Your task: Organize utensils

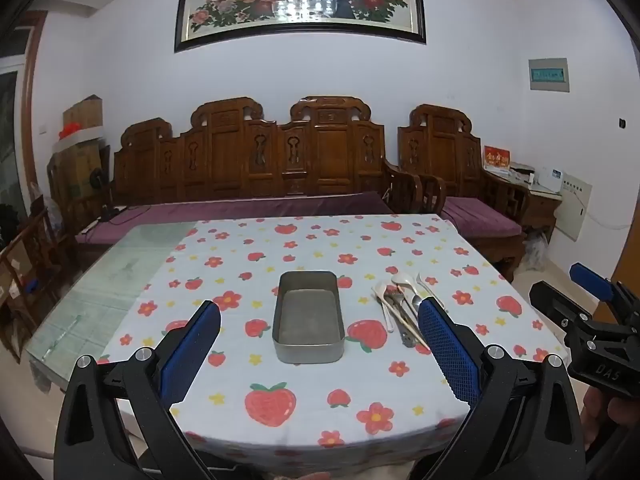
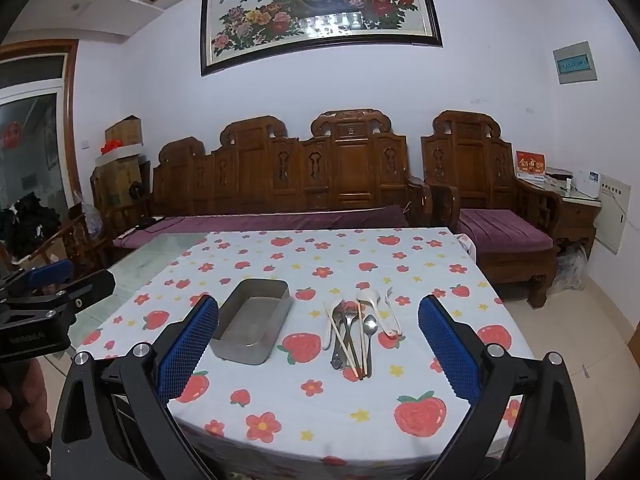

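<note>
An empty metal tin (image 1: 308, 318) sits mid-table on the strawberry cloth; it also shows in the right wrist view (image 2: 253, 322). To its right lies a pile of utensils (image 2: 358, 330): white spoons, metal spoons, a fork and chopsticks, also in the left wrist view (image 1: 402, 306). My left gripper (image 1: 318, 350) is open and empty, held above the table's near edge in front of the tin. My right gripper (image 2: 318, 346) is open and empty, in front of the utensils. Each gripper shows at the edge of the other's view.
The table (image 1: 100, 300) has a bare glass strip left of the cloth. A carved wooden sofa (image 1: 256, 168) and armchair (image 1: 460, 168) stand behind the table. Boxes are stacked at the far left.
</note>
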`<state>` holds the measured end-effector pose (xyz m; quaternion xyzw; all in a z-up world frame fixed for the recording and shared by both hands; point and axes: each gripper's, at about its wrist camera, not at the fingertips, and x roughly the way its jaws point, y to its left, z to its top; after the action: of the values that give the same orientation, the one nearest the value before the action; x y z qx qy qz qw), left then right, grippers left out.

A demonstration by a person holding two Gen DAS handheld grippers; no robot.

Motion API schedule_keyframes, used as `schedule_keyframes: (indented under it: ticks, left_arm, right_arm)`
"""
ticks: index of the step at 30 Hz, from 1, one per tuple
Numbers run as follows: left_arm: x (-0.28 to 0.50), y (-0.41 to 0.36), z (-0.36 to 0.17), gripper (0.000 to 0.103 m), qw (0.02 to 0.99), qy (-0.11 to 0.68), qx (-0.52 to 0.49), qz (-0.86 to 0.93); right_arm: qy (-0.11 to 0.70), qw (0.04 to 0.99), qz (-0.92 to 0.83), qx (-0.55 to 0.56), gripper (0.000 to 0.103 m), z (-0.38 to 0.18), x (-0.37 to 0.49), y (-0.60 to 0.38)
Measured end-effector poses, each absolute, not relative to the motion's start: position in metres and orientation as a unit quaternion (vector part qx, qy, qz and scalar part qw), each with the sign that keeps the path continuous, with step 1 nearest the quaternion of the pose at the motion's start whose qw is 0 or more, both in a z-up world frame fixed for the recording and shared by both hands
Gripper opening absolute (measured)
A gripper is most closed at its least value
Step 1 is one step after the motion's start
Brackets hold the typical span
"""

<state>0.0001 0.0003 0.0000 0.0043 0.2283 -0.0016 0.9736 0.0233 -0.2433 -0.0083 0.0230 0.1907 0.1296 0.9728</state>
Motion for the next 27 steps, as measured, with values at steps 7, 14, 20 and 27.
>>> schedule_keyframes:
  ticks: [7, 14, 20, 27]
  left_arm:
    - [0.0, 0.0, 0.0, 0.095, 0.974, 0.226, 0.005, -0.002]
    - [0.0009, 0.0001, -0.0005, 0.095, 0.974, 0.227, 0.006, -0.001]
    - [0.0001, -0.0001, 0.0, 0.096, 0.974, 0.226, 0.006, -0.002]
    - [0.0007, 0.0005, -0.0001, 0.095, 0.974, 0.228, 0.005, 0.0]
  right_arm:
    - [0.193, 0.972, 0.129, 0.024, 0.1, -0.0075, 0.024, -0.2441]
    - [0.189, 0.973, 0.13, 0.022, 0.1, -0.0067, 0.0216, -0.2426]
    - [0.188, 0.973, 0.129, 0.021, 0.1, -0.0067, 0.0213, -0.2423]
    - [0.19, 0.973, 0.128, 0.02, 0.1, -0.0031, 0.0204, -0.2437]
